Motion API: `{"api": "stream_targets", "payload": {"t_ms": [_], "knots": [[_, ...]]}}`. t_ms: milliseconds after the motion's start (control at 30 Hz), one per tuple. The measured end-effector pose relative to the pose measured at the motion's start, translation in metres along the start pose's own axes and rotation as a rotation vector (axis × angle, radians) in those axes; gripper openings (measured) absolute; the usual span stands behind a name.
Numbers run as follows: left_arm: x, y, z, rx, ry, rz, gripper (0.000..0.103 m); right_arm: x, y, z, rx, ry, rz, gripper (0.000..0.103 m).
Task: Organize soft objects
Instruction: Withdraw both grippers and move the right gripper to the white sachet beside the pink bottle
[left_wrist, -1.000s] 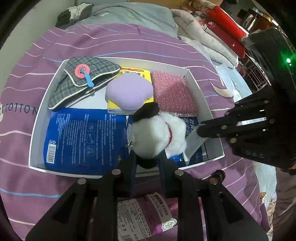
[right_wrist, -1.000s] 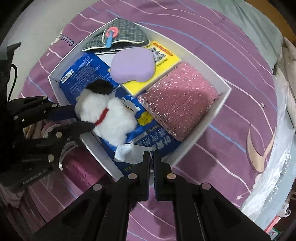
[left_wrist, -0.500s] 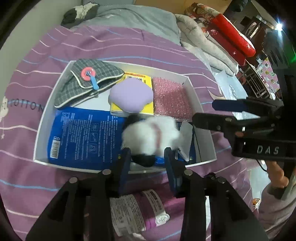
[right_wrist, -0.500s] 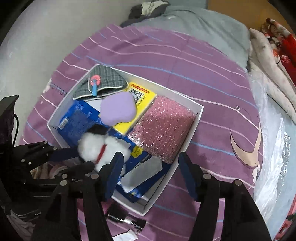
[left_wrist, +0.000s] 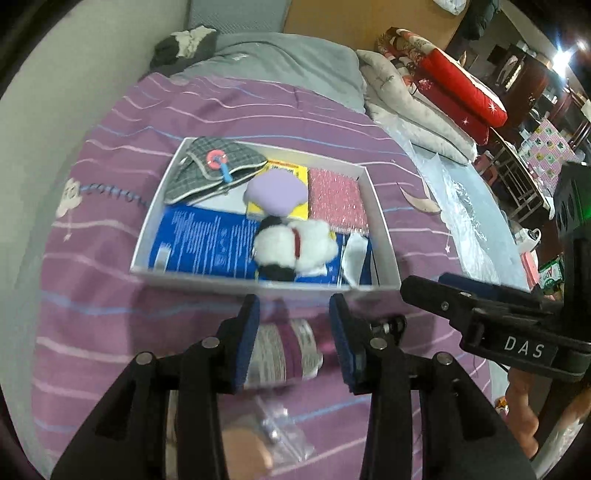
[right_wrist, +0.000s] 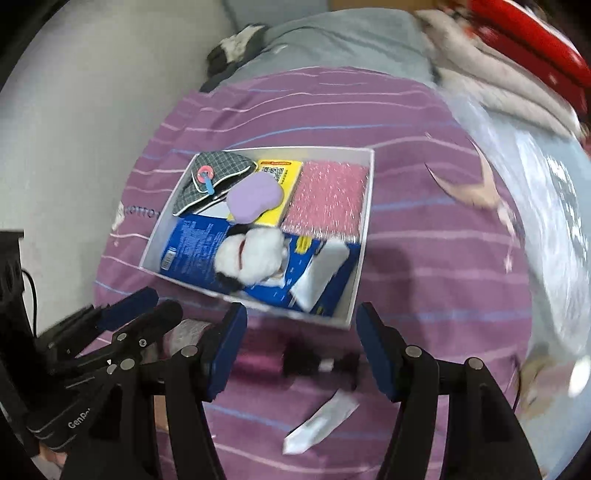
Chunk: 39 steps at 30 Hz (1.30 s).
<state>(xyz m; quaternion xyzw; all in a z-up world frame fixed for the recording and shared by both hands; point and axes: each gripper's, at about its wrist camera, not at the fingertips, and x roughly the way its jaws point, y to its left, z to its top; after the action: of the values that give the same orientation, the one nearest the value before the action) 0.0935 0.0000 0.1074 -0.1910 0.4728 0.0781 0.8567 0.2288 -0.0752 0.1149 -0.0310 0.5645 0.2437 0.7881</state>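
We hold both grippers above a purple striped bedspread (left_wrist: 110, 317), each parted and holding nothing. The plush dog (left_wrist: 293, 248) lies released inside the white box (left_wrist: 155, 206), resting on a blue packet (left_wrist: 203, 243) near the box's front wall. Behind it sit a lilac sponge (left_wrist: 276, 192) on a yellow pack (left_wrist: 291, 173), a pink glittery pad (left_wrist: 336, 199) and a grey checked pouch (left_wrist: 210, 166). Our left gripper (left_wrist: 293, 347) hangs just before the box, jaws apart and empty, over a purple wrapped roll (left_wrist: 284, 350) on the bedspread. Our right gripper (right_wrist: 301, 354) stands wide, nothing between its pads, with the box's near corner beyond. A small white packet (right_wrist: 319, 424) lies on the bedspread below it.
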Motion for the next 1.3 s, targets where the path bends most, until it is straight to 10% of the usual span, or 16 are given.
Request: {"api": "stream_targets", "payload": {"t_ms": [200, 500, 1300], "knots": [[0.006, 0.0, -0.053, 0.019, 0.01, 0.013, 0.041, 0.009, -0.001, -0.062, 0.199, -0.052, -0.025, 0.062], [0.036, 0.003, -0.107, 0.06, -0.089, 0.132, 0.04, 0.04, 0.018, -0.132, 0.162, -0.29, -0.165, 0.062], [0.04, -0.002, -0.11, 0.093, -0.116, 0.142, 0.04, 0.05, 0.005, -0.139, 0.209, -0.3, -0.138, 0.062]]}}
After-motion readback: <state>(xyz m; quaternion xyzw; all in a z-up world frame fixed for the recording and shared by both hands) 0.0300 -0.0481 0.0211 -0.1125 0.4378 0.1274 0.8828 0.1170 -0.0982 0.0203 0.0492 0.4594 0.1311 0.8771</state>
